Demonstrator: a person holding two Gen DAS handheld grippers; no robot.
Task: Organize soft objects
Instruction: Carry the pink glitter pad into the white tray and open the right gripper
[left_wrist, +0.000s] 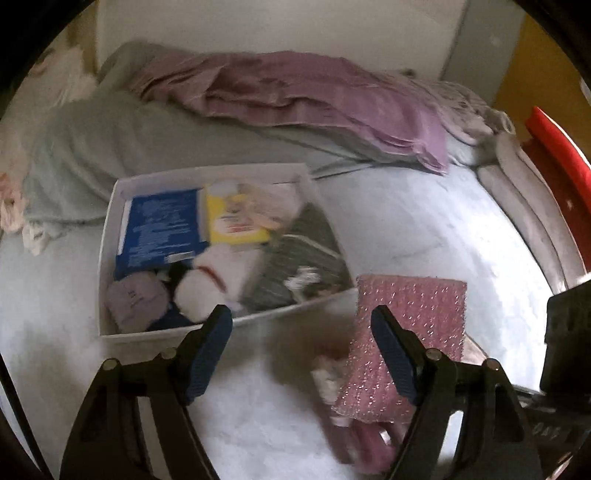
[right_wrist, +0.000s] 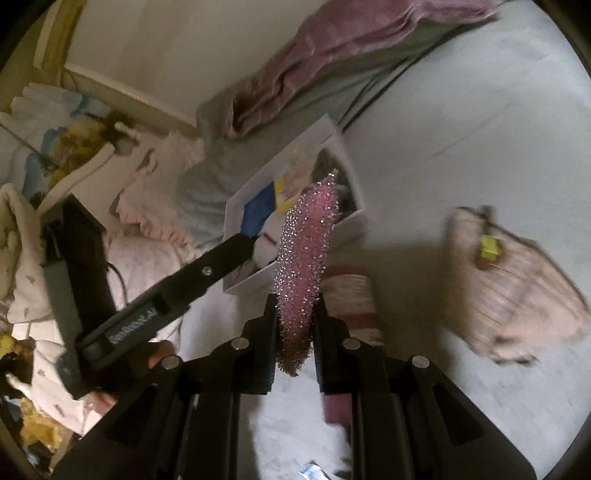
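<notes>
Pink glittery sponge (right_wrist: 303, 258) sits pinched between your right gripper's (right_wrist: 295, 306) closed-in jaws, held edge-on above the bed, just short of the white box (right_wrist: 295, 147). From your left wrist view the same sponge (left_wrist: 410, 332) shows its flat sparkly face, hanging near the box's (left_wrist: 110, 221) front corner. Your left gripper (left_wrist: 301, 325) has its jaws spread wide with nothing between them.

Inside the box you have a blue packet (left_wrist: 159, 229), a yellow packet (left_wrist: 232, 221), a white plush toy (left_wrist: 210, 277), a pale purple cap-like item (left_wrist: 133, 299) and grey striped fabric (left_wrist: 299, 258).

Everything rests on a pale bedsheet (left_wrist: 424, 229). A folded purple blanket (left_wrist: 314, 99) lies on a grey pillow (left_wrist: 92, 147) behind the box, against a white wall (left_wrist: 258, 26). A beige ribbed cloth (right_wrist: 517, 288) lies well apart to your right, blurred.
</notes>
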